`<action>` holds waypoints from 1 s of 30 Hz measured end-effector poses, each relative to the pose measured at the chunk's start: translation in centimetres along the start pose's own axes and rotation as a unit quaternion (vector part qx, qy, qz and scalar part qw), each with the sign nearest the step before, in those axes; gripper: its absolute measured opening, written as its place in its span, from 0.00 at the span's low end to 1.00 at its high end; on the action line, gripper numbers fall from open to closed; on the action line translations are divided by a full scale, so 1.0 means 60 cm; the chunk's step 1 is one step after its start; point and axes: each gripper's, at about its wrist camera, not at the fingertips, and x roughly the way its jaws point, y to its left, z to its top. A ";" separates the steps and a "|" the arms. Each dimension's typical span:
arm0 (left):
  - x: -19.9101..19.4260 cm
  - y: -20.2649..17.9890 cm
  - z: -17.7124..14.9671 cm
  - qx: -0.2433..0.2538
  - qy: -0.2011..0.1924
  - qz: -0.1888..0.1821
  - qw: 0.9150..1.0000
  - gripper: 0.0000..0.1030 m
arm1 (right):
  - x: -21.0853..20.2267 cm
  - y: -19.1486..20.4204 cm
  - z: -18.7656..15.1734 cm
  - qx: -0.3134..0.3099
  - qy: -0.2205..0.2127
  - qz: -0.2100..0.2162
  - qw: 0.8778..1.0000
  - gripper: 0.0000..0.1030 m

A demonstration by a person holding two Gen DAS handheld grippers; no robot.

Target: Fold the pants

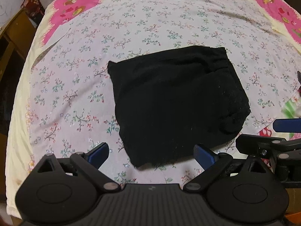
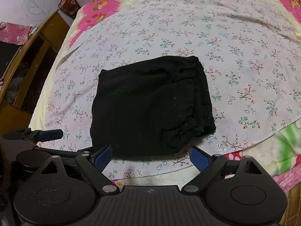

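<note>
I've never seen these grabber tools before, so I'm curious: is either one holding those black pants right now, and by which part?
Nothing is held. Both the left gripper and right gripper are open, and the folded black pants lie free on the bed.

Each claw, the left claw [image 1: 151, 153] and the right claw [image 2: 150, 157], is matte black plastic with 2 blue-padded fingers [image 1: 98, 154] on jointed arms pinned by silver rivets. A ribbed black body sits between 2 rounded housings with circular caps. The right claw's housing looks dust-speckled.
</note>
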 end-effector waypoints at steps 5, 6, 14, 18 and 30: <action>0.010 -0.008 0.011 0.003 0.007 0.007 1.000 1.00 | 0.010 -0.013 0.009 0.002 0.008 0.004 1.000 0.77; 0.011 -0.008 0.013 0.002 0.007 0.008 1.000 1.00 | 0.013 -0.013 0.011 0.002 0.011 0.006 1.000 0.77; 0.017 -0.005 0.022 -0.018 0.011 0.018 1.000 1.00 | 0.024 -0.015 0.032 -0.017 0.019 0.019 0.999 0.77; 0.023 -0.007 0.023 -0.023 0.016 0.017 0.999 0.99 | 0.028 -0.019 0.037 -0.024 0.027 0.020 0.999 0.77; 0.023 -0.008 0.029 -0.024 0.012 0.022 0.999 0.98 | 0.033 -0.020 0.047 -0.030 0.032 0.024 0.999 0.76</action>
